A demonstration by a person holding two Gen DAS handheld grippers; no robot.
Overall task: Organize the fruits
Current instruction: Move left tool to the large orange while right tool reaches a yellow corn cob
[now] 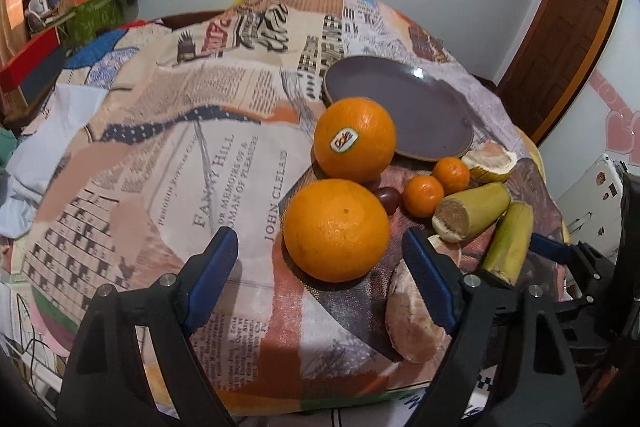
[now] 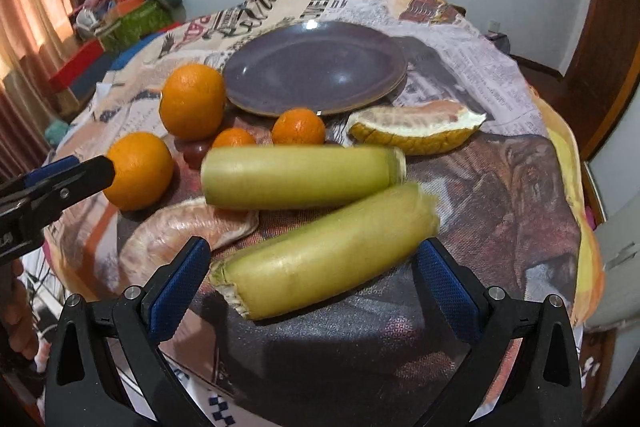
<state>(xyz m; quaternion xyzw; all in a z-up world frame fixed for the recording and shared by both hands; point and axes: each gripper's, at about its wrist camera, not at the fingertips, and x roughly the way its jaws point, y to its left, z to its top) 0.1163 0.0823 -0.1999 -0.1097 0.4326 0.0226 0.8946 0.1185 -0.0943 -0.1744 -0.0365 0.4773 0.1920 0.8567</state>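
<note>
Left wrist view: the left gripper [image 1: 320,267] has its fingers [image 1: 212,279] apart with nothing pressed between them; the near orange [image 1: 336,230] sits just ahead of the gap, toward the right finger, untouched. Beyond it, further from the fingertips, stands the stickered orange [image 1: 354,139], and past that the grey plate [image 1: 400,107], whose dish is bare. To the right of the fingers lie two small tangerines [image 1: 423,195], a dark grape-like fruit [image 1: 388,198] (identity uncertain), a pomelo wedge [image 1: 489,163], two green cane-like sticks [image 1: 472,213] and, right against the right finger, a peeled pomelo segment [image 1: 412,323]. Right wrist view: the right gripper [image 2: 312,279] likewise stands open, holding nothing; the nearer green stick [image 2: 324,251] lies across the space between its fingertips [image 2: 444,287] without visible contact. The second stick [image 2: 298,177] lies just beyond, then the tangerines [image 2: 298,127], the wedge [image 2: 416,127] and the plate [image 2: 316,67] furthest off. The left gripper [image 2: 92,171] shows at the left edge beside the near orange [image 2: 138,171]. Finding: no fruit is on the plate; every piece rests on the printed cloth [image 2: 480,207]. In my judgement the task is at its outset, with the whole sorting outstanding and each gripper poised over a first candidate.
</note>
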